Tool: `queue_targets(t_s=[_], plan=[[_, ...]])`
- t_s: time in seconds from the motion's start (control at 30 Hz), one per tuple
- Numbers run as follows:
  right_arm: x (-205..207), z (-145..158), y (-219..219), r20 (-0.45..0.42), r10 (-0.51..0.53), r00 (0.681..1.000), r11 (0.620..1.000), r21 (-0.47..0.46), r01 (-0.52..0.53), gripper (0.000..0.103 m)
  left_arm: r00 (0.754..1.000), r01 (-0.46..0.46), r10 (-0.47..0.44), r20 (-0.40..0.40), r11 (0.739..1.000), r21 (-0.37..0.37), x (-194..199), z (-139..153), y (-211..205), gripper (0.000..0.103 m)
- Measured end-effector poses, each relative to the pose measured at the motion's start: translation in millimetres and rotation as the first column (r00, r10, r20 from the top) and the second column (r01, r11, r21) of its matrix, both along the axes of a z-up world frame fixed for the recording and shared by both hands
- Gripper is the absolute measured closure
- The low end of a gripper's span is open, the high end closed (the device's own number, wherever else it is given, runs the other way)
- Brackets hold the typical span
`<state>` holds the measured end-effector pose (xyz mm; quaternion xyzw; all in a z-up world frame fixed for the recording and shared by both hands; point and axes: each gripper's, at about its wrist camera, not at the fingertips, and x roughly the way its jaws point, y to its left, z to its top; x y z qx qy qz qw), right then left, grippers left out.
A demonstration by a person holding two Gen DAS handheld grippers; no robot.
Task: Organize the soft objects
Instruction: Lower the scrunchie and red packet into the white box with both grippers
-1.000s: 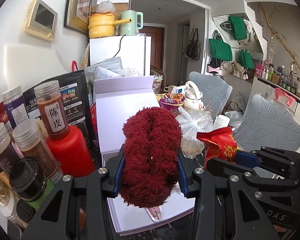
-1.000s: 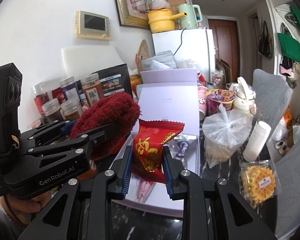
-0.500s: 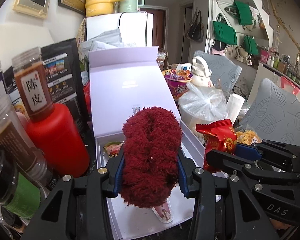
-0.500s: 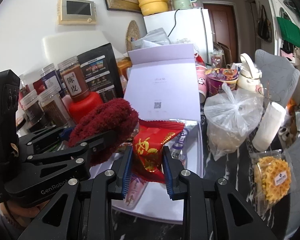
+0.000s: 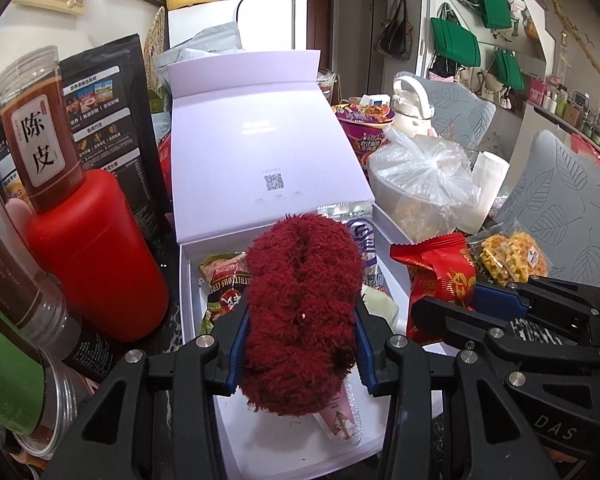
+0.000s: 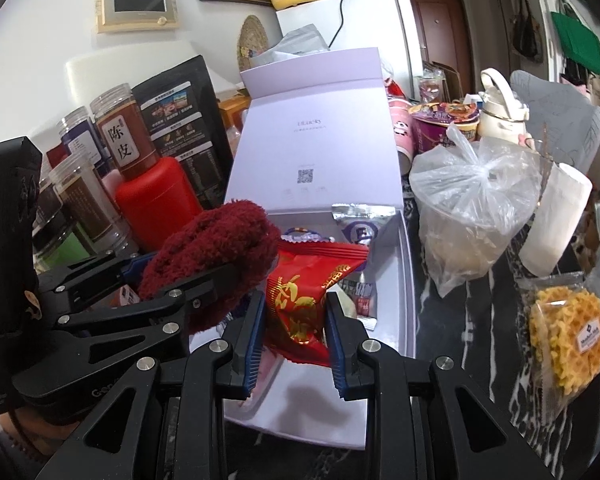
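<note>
Centre of the left wrist view: the left gripper (image 5: 300,344) is clamped on a fluffy dark-red soft item (image 5: 300,312), its blue pads pressed into both sides of the pile; the item hangs above the open white box (image 5: 188,292) that fills the lower middle of the frame. The box's lid (image 5: 260,152) stands raised behind it, a small printed code at its centre. Inside the box, just left of the red item, lies a snack packet (image 5: 224,280); a pink-tipped wrapper (image 5: 340,420) lies below it. Lower centre of the right wrist view: the right gripper (image 6: 294,324) is closed narrowly on a red foil packet (image 6: 304,292) with gold print, held upright over the near part of the same box, beside the red soft item at centre left. A silver-and-blue pouch (image 6: 360,224) leans in the box's far right corner. At the left of both views stand a red bottle (image 5: 96,252) and a brown-filled jar (image 5: 36,124) with a white label. At the right sit a knotted clear plastic bag (image 6: 472,200) and a wrapped waffle snack (image 6: 568,332) on the dark marbled tabletop (image 6: 480,320).
</note>
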<state>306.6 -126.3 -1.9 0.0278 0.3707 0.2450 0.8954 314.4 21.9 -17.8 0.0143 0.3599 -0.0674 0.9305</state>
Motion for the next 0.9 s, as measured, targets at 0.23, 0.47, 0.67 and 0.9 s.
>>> queue_targets(t_s=[0.23, 0.47, 0.67, 0.9], plan=[[3, -14, 5, -0.034, -0.001, 0.999, 0.999, -0.033, 0.0, 0.075, 0.999, 0.004, -0.003, -0.035, 1.0, 0.023, 6, -16, 1, 0.06], [5, -27, 4, -0.068, -0.019, 0.998, 0.999, -0.052, 0.015, 0.075, 0.998, 0.006, -0.003, -0.068, 0.999, 0.041, 10, -30, 0, 0.06], [8, -36, 4, -0.091, -0.044, 0.995, 0.995, -0.093, 0.036, 0.075, 0.993, -0.017, 0.025, -0.113, 0.997, 0.07, 15, -45, 1, 0.06], [15, -47, 5, -0.116, -0.063, 0.991, 0.99, -0.13, 0.048, 0.075, 0.989, -0.036, 0.051, -0.137, 0.993, 0.112, 21, -57, 1, 0.06]])
